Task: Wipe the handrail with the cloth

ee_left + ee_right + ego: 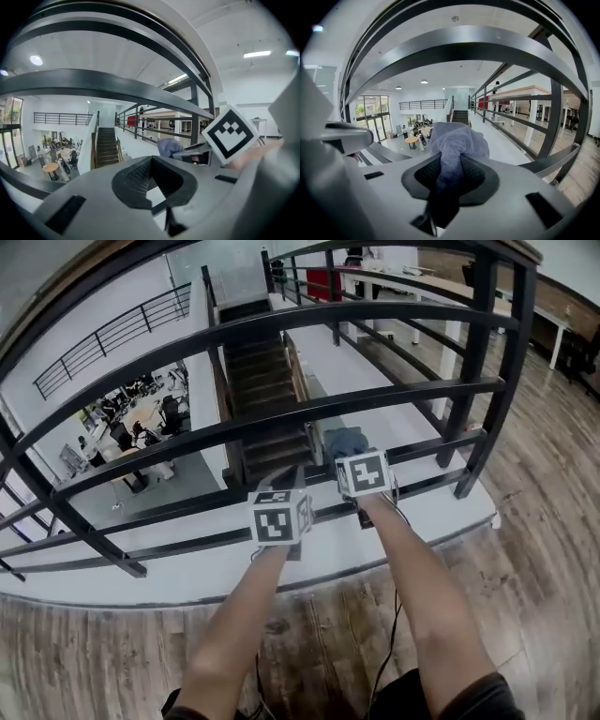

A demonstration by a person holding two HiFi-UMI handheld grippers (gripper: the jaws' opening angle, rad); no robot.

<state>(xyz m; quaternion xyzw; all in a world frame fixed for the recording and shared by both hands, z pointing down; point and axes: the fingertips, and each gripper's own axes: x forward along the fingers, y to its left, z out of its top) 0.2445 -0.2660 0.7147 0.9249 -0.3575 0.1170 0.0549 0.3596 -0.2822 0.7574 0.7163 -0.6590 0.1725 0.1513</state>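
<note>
- Two hand-held tools sit close together, low against the black metal handrail (281,334), whose flat bars run side to side across the person.
- Furthest left is the left tool (151,163). Its ribbed black pads meet at the tips with nothing between them, and it hangs idle just beside its partner.
- Just to its right, the right tool (450,164) is clamped on a bunched grey-blue cloth (457,138), whose loose wad bulges out ahead of the tips.
- That wad pokes between two lower bars, and contact with either is unclear. A broad bar (464,44) arches above and ahead of it. In my judgement the wad must rise onto that bar, then slide sideways along its length, and the right hand is the nearer one.
- Further right, an upright black post (511,371) closes the span, so a sweep that way would likely end there.
</note>
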